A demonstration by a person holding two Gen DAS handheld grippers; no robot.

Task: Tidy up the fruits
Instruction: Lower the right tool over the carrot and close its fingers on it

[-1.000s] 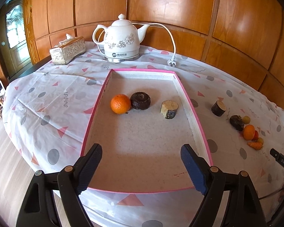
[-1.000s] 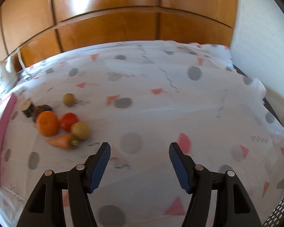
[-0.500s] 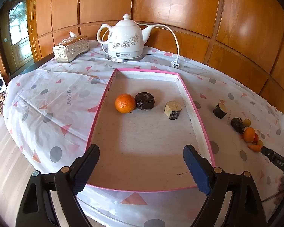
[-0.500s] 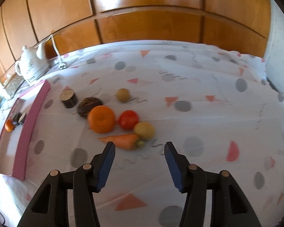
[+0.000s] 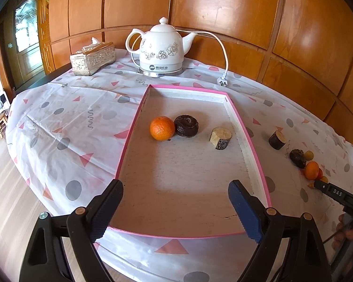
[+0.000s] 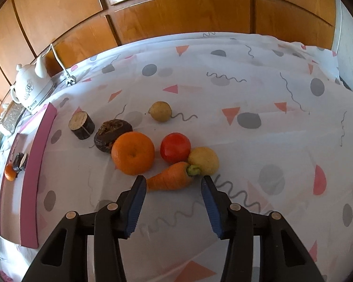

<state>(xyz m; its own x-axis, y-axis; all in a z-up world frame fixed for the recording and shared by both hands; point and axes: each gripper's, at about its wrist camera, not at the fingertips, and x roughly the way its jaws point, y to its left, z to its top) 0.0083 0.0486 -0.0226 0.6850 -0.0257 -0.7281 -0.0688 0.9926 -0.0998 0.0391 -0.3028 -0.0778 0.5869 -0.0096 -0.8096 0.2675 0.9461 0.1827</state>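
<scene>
A pink-rimmed tray [image 5: 258,159] holds an orange [image 5: 162,128], a dark round fruit [image 5: 186,125] and a cut log-like piece [image 5: 220,138]. My left gripper [image 5: 175,208] hangs open over the tray's near end, with nothing between its fingers. In the right wrist view a carrot [image 6: 170,179] lies just ahead of my right gripper [image 6: 173,189], whose jaws are closing; the pads do not touch it. Behind the carrot sit an orange [image 6: 133,152], a red tomato [image 6: 175,147], a yellow fruit [image 6: 203,160], a dark lump [image 6: 110,134], a cut piece [image 6: 81,125] and a small yellow fruit [image 6: 160,111].
A white kettle [image 5: 161,49] with a loose cord and plug [image 5: 222,81] stands behind the tray, next to a silver tissue box [image 5: 93,57]. Wood panelling backs the table. The patterned cloth [image 6: 258,94] stretches to the right of the fruit pile.
My right gripper swung left towards the fruit pile and narrowed, so the carrot now lies just ahead of its tips. The left gripper widened slightly and stayed over the tray.
</scene>
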